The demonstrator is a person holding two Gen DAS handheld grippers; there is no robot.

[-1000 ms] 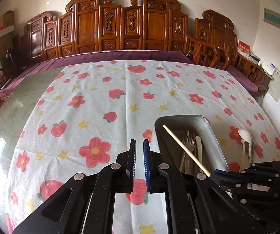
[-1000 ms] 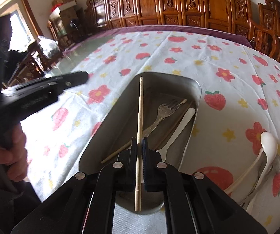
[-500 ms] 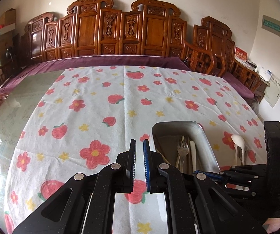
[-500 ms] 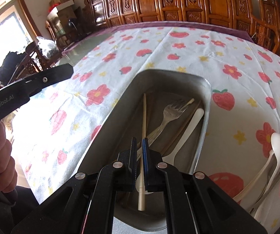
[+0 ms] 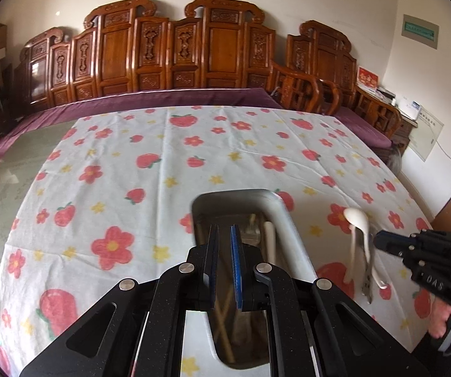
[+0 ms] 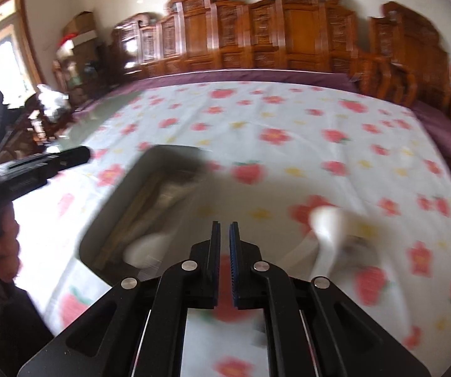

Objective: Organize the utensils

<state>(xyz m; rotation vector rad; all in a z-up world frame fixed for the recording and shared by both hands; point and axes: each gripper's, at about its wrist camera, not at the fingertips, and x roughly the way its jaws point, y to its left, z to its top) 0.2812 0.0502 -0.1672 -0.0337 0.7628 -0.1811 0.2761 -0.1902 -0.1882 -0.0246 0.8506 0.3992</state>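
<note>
Both grippers empty above the metal tray

Left wrist view: the left gripper hangs over the metal tray, fingers narrowly apart, holding nothing; utensils lie inside, and white spoons rest right of the tray, beside the right gripper.
Right wrist view, blurred: the right gripper, fingers narrowly apart and empty, sits between tray and spoons; open tablecloth lies beyond.
</note>
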